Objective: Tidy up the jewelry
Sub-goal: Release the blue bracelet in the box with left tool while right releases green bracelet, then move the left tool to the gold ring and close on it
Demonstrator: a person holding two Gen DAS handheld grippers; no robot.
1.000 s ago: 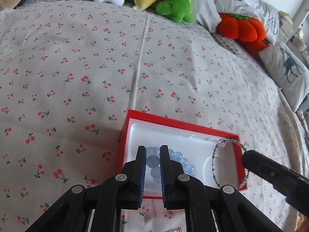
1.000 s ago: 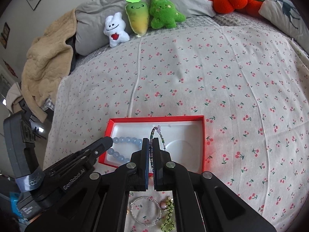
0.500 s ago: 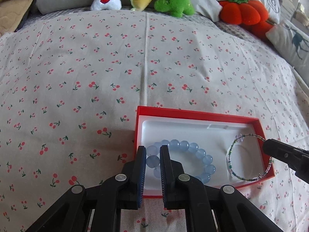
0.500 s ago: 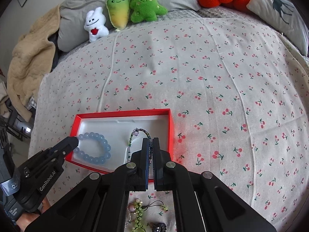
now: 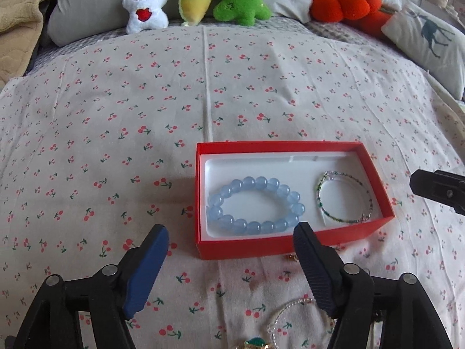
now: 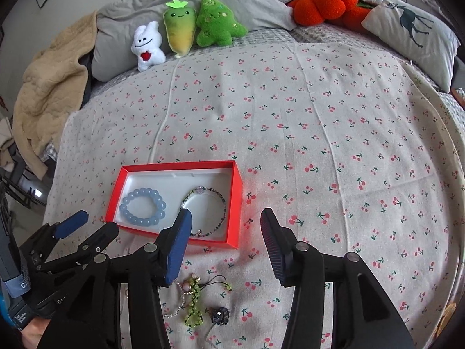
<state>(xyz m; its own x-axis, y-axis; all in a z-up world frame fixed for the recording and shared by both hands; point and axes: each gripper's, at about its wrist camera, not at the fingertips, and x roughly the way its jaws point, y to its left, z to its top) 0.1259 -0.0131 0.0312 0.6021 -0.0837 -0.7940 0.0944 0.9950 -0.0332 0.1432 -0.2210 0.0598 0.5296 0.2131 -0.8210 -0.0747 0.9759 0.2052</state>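
A red box (image 5: 203,197) (image 6: 237,200) with a white liner lies on the cherry-print bedspread. Inside it are a blue bead bracelet (image 5: 255,205) (image 6: 142,207) on the left and a thin green beaded bracelet (image 5: 344,196) (image 6: 207,210) on the right. My left gripper (image 5: 231,267) is open and empty, just in front of the box. My right gripper (image 6: 225,244) is open and empty, at the box's near right corner. Loose pieces lie in front of the box: a pearl bracelet (image 5: 290,309) (image 6: 174,305), a green bead charm (image 6: 193,302) and a dark ring (image 6: 219,315).
Plush toys (image 6: 186,32) and an orange pumpkin cushion (image 6: 322,3) line the pillows at the back. A deer-print pillow (image 6: 412,29) sits back right, a tan blanket (image 6: 46,87) at the left. A small gold and green piece (image 5: 255,343) lies at the bottom edge.
Both grippers have opened and drawn back from the box. The blue bracelet and the thin green bracelet now lie free inside the box.
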